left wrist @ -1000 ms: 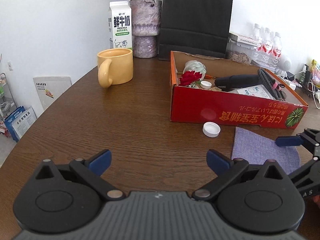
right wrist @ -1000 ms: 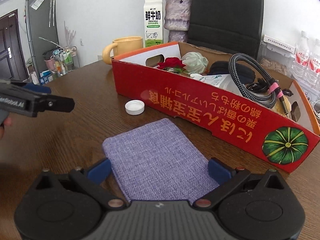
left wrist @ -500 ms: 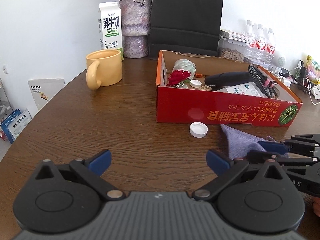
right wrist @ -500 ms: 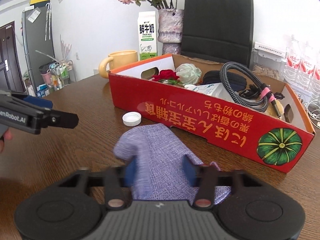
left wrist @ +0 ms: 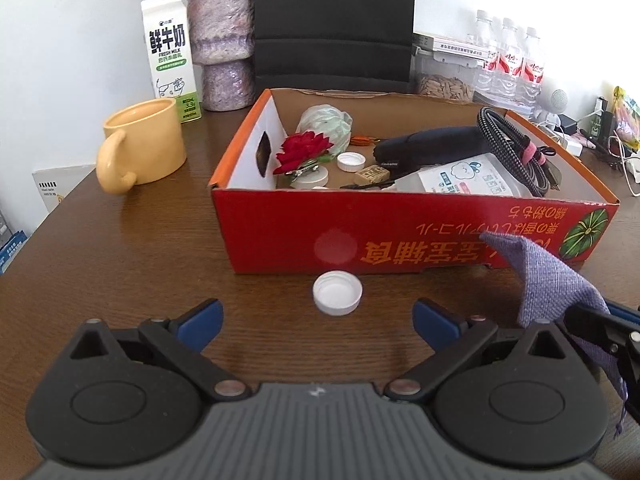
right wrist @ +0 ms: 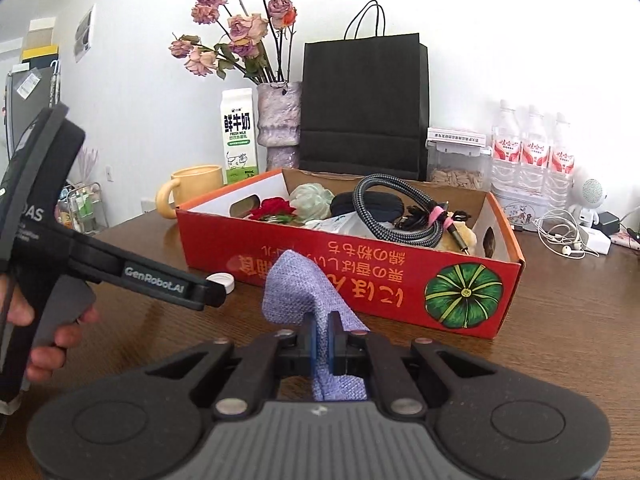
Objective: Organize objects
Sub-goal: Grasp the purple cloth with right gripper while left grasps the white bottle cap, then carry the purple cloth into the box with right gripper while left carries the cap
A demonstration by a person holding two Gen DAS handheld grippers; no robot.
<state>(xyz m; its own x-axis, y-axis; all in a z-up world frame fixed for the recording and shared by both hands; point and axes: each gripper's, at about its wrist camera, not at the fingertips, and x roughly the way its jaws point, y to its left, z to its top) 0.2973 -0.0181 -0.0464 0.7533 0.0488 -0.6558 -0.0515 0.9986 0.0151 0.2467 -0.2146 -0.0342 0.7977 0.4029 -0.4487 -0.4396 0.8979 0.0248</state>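
My right gripper (right wrist: 323,340) is shut on a purple cloth (right wrist: 304,292) and holds it lifted off the table, in front of the red cardboard box (right wrist: 400,276). The cloth also shows at the right of the left wrist view (left wrist: 548,276). My left gripper (left wrist: 316,316) is open and empty, low over the table, just short of a white bottle cap (left wrist: 337,293) that lies before the red box (left wrist: 360,236). The box holds a red flower (left wrist: 304,150), a coiled cable (left wrist: 516,140), a dark pouch and other small items.
A yellow mug (left wrist: 140,144), a milk carton (left wrist: 170,56), a vase of dried roses (left wrist: 224,40) and a black paper bag (left wrist: 336,20) stand behind and left of the box. Water bottles (left wrist: 508,60) and cables sit at the back right.
My right gripper closed on the purple cloth and lifted it off the table. My left gripper moved forward toward the white cap and the box.
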